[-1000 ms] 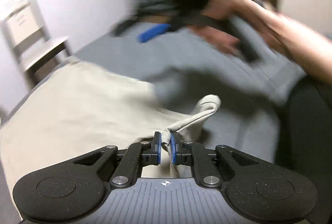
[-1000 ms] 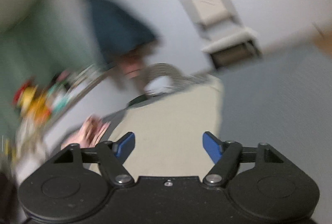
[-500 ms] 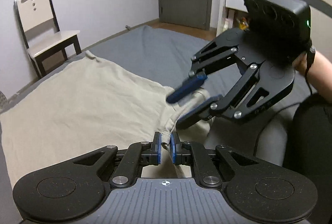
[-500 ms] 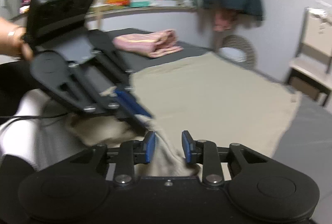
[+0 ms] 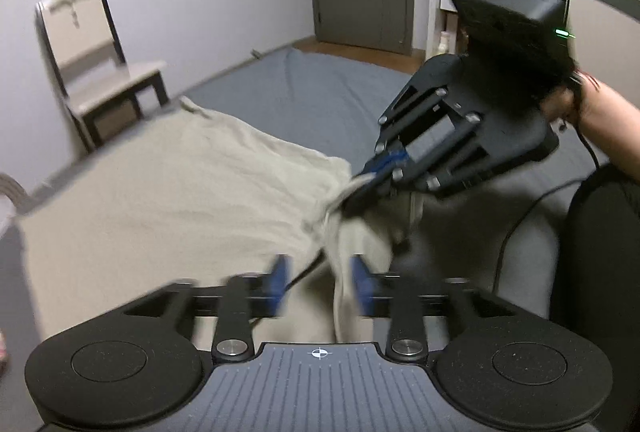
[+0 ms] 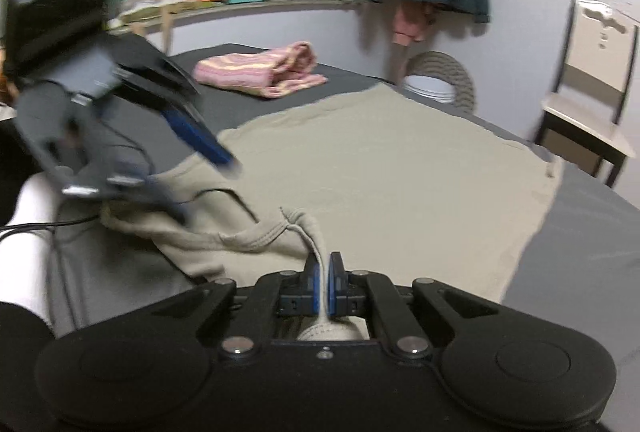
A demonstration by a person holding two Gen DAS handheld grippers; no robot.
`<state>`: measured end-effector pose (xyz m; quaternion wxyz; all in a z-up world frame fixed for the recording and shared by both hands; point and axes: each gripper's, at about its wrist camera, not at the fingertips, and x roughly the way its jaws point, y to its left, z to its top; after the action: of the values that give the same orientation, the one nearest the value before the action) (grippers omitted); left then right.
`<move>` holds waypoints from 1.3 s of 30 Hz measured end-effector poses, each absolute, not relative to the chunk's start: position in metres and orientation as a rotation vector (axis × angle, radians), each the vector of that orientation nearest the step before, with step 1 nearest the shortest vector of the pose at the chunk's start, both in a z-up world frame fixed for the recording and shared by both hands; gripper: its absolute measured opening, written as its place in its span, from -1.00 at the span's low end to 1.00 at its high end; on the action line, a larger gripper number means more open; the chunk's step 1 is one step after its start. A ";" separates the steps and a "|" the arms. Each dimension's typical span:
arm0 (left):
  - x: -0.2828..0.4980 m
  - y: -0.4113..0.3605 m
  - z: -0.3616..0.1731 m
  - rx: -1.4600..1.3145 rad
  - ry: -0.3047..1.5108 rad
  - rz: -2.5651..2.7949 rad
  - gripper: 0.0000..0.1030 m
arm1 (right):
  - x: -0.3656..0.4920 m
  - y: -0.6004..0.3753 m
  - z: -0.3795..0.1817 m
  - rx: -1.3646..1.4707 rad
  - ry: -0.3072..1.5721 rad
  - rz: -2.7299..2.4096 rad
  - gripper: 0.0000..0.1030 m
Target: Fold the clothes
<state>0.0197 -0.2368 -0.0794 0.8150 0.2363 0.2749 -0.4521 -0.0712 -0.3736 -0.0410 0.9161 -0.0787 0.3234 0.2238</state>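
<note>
Cloth changes hands here. Your right gripper (image 6: 324, 282) now pinches a bunched edge of the beige garment (image 6: 380, 172), with its blue pads pressed almost together on the fabric. Half a second ago those pads were apart and only closing in. Your left gripper (image 5: 320, 286) did the opposite: it was clamped on that same edge, and now its pads stand apart with the fabric hanging loose between them, held by nothing.

The garment lies spread flat over the grey bed (image 5: 320, 88), reaching toward the chair (image 5: 96, 72). Only the near corner is lifted and crumpled, where your two grippers meet.

So the handover looks done, and your left gripper is free. I think you can send it to another edge of the garment, so both grippers can pull the cloth straight and start a fold. The pink striped pile (image 6: 260, 70) sits well apart at the far side.
</note>
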 end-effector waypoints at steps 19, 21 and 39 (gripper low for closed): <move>-0.053 -0.182 -0.117 1.245 0.612 -0.933 -0.06 | -0.068 -0.376 -0.043 -0.156 0.700 0.419 -0.89; -0.056 -0.191 -0.125 1.282 0.595 -0.926 -0.16 | -0.068 -0.376 -0.044 -0.154 0.702 0.414 -0.88; -0.011 -0.184 -0.097 0.849 0.654 -0.676 -0.91 | -0.074 -0.380 -0.044 -0.141 0.624 0.378 -0.86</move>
<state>-0.0108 -0.1840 -0.0974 0.8060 0.3967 0.3054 -0.3158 -0.0745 -0.3800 -0.0436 0.9318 -0.0690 0.3047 0.1846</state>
